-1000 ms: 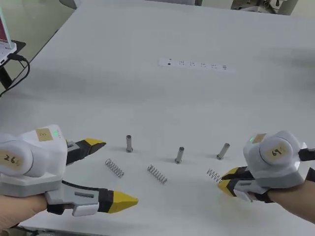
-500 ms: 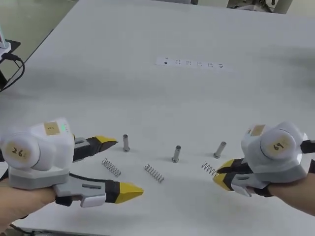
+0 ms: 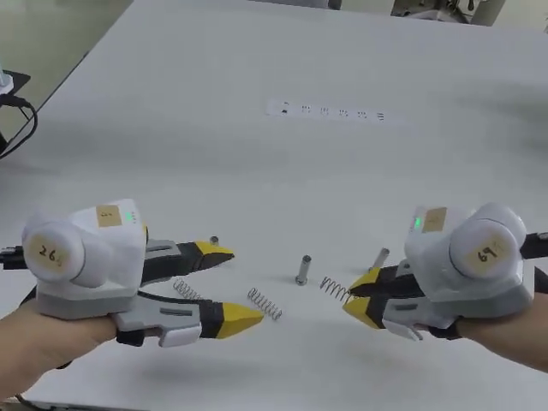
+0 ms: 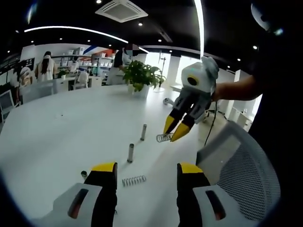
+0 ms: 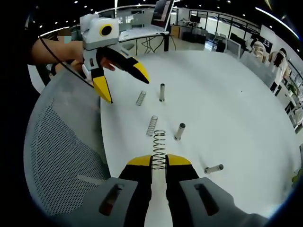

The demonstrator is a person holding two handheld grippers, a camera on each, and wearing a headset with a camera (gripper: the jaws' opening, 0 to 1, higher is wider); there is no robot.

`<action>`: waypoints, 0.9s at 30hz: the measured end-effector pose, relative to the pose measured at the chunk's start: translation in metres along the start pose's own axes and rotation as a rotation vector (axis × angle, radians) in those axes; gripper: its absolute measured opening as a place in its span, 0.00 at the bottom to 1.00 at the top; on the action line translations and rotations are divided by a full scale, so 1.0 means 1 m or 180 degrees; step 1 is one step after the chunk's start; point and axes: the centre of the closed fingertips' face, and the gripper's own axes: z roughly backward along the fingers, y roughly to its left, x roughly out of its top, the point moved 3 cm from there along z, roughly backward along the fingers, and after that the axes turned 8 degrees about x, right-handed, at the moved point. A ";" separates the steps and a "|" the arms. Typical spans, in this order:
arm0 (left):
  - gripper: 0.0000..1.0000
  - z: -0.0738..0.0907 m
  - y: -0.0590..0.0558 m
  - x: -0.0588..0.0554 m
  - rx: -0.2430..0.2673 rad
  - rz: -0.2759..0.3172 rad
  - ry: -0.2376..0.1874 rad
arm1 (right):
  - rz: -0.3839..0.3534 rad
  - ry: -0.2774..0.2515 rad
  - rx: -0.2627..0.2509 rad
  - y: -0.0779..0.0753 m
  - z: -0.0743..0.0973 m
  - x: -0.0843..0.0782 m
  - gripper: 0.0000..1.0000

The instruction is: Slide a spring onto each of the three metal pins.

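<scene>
Three short metal pins stand in a row on the white table (image 3: 257, 171): the left pin (image 3: 214, 242), the middle pin (image 3: 302, 270) and the right pin (image 3: 381, 257). My right gripper (image 3: 358, 294) is shut on one end of a spring (image 3: 334, 288), which sticks out toward the middle pin, a little short of it. In the right gripper view that spring (image 5: 159, 146) rises from between the closed jaws. My left gripper (image 3: 233, 284) is open, its jaws on either side of a loose spring (image 3: 182, 289). Another loose spring (image 3: 265, 303) lies in front of the middle pin.
A white power strip (image 3: 330, 111) lies farther back on the table. A black cable (image 3: 21, 120) hangs off the left edge. In the gripper views a grey mesh chair (image 5: 61, 156) stands beside the table, with people and desks far behind.
My right gripper has moved left and up with the spring, bringing it from near the right pin toward the middle pin. My left gripper has shifted right, closer to the left spring.
</scene>
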 end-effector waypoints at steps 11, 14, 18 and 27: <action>0.26 -0.015 -0.014 0.008 -0.0293 -0.0168 -0.0084 | 0.0376 0.0009 0.0118 0.008 -0.003 0.015 0.07; 0.23 -0.020 -0.018 0.010 -0.0358 -0.0183 -0.0091 | 0.0455 0.0020 0.0138 0.009 -0.004 0.017 0.07; 0.22 -0.026 -0.025 0.010 -0.0436 -0.0221 -0.0088 | 0.0560 0.0055 0.0172 0.013 -0.004 0.016 0.07; 0.20 -0.036 -0.034 0.006 -0.0600 -0.0291 -0.0061 | 0.0775 0.0146 0.0252 0.017 -0.010 0.013 0.07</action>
